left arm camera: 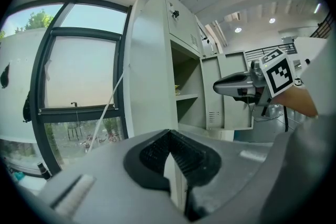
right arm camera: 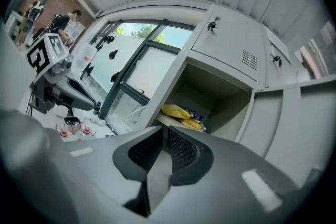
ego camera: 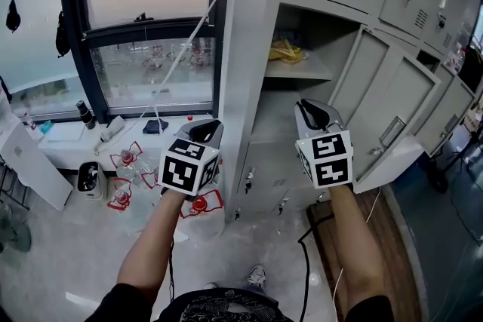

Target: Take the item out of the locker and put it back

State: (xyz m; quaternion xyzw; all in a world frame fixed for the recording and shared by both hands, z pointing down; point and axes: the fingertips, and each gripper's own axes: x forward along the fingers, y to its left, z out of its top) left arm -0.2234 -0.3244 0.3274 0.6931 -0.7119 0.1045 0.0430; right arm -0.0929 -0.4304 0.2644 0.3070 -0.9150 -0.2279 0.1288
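Note:
A yellow packet point(ego camera: 286, 51) lies on the shelf of the open grey locker point(ego camera: 256, 26); the right gripper view shows the same yellow packet point(right arm camera: 177, 111) with a blue-printed pack beside it. The locker door point(ego camera: 389, 121) stands swung out to the right. My right gripper point(ego camera: 306, 106) hovers in front of the compartment below that shelf, shut and empty, apart from the packet. My left gripper point(ego camera: 214, 125) is held left of the locker's side wall, also shut with nothing in it. Each gripper's own view shows its pads meeting, left point(left arm camera: 169, 134) and right point(right arm camera: 164, 129).
A large window point(ego camera: 147, 49) with a sill holding small items is to the left. Several water bottles with red labels point(ego camera: 124, 159) stand on the floor below. A black cable point(ego camera: 306, 268) runs along the wooden floor strip by the locker. More closed lockers point(ego camera: 423, 4) continue to the right.

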